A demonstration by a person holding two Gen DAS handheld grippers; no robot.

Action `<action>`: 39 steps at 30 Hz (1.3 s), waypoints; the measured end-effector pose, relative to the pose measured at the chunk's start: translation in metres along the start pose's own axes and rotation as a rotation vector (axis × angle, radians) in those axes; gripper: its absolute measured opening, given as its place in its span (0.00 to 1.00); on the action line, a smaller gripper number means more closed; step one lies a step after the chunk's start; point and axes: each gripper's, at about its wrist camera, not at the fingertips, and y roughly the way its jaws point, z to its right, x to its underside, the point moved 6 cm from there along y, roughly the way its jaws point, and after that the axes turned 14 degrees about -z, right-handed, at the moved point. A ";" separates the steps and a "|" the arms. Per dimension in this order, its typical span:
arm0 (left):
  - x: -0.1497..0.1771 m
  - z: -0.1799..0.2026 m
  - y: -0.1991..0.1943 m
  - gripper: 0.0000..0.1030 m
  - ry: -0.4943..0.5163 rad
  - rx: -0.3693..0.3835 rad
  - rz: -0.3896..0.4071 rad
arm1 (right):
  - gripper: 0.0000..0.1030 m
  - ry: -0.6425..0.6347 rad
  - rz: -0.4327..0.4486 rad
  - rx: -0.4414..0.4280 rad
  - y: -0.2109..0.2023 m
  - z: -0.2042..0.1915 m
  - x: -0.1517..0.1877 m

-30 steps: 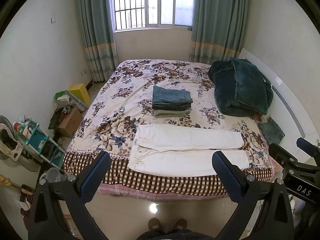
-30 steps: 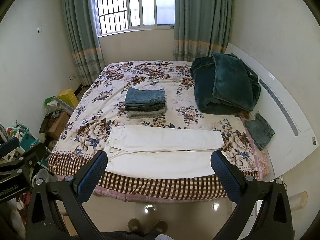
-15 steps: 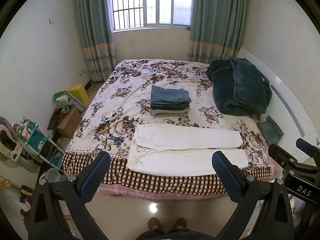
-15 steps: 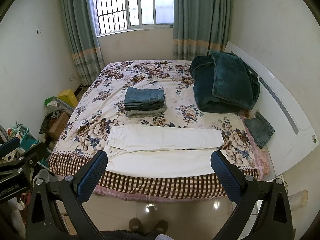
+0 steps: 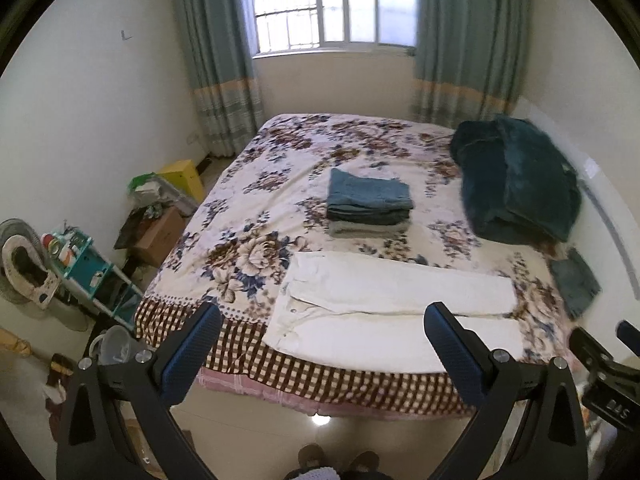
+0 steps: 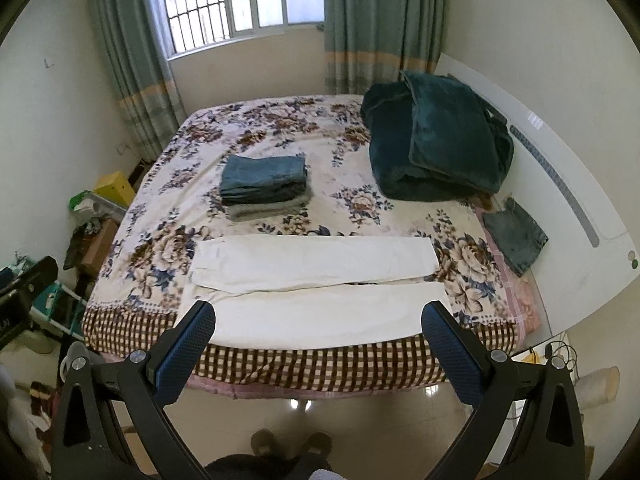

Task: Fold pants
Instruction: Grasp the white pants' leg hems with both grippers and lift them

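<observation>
Both views have swung since a second ago: your left camera now sits lower and further left, so the white pants [image 5: 394, 312] fill more of its frame, while the right view has closed in a little on the bed edge.

Take the pants as your landmark. They lie flat along the near edge of the bed [image 5: 256, 208], waistband to the left, two legs side by side running right, the near leg partly over the checkered border. To the left of them, off the bed, stand a teal shelf rack [image 5: 86, 256] and a cardboard box [image 5: 158, 236]. Just beyond them is the stack of folded jeans [image 5: 368, 204]. Beyond and right of them lies the dark green blanket [image 5: 516, 184], and right of the hems a small folded denim piece [image 6: 516, 236].

Your left gripper [image 5: 322, 336] is spread wide, grasping nothing, well short of the cloth. Your right gripper [image 6: 318, 334] is likewise spread and empty.

Risks, as I judge them: the near leg lies so close to the edge that a pull toward you could drag the pants off the bed. Pinch too deep and you may catch the bedspread with the fabric. Uneven lifts at waistband and hem would skew the fold, and a wide sweep could knock the stack.
</observation>
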 end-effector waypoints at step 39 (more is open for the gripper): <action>-0.152 0.065 0.737 1.00 -0.442 -0.100 -0.820 | 1.00 0.861 -0.666 0.064 0.832 0.231 -0.232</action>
